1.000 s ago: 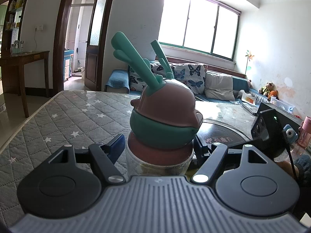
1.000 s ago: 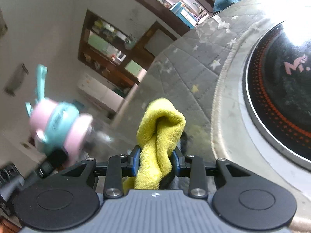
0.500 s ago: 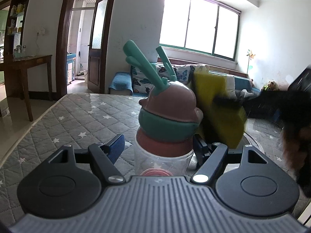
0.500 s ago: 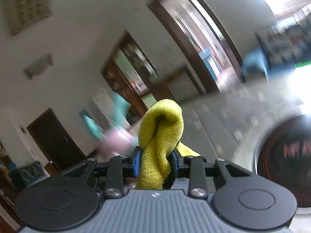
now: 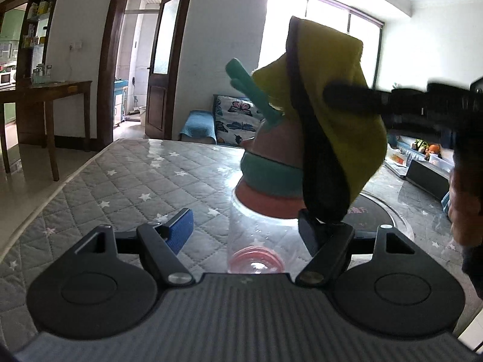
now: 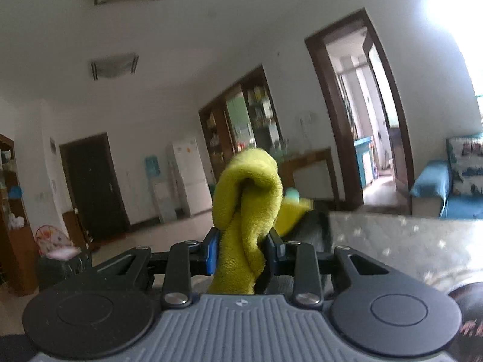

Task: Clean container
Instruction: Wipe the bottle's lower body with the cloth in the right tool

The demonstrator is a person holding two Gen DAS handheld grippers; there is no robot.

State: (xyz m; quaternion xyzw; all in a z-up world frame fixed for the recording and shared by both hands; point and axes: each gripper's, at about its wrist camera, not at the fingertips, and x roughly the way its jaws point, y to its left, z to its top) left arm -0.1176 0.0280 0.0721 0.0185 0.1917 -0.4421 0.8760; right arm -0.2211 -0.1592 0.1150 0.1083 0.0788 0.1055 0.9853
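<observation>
Two tongs under my control, listed left to right. Left tongs [image 5: 246, 232]: jaws spread around the clear container [image 5: 256, 241], which stands between the fingers on the quilted star-print table cover [image 5: 126, 181]; I cannot tell whether the pads touch it. Its pink-and-teal antlered lid [image 5: 271, 166] rises ahead. Right tongs [image 6: 243, 253]: clamped on a folded yellow cloth [image 6: 247, 199], which, seen from my left tongs, drapes over the lid's right side.

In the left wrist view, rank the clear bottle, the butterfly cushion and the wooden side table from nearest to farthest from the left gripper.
1. Clear bottle, between the left gripper's fingers.
2. Butterfly cushion, beyond the quilted table's far edge, centre.
3. Wooden side table, far left by the doorway; about as far as the cushion, too close to call.
</observation>
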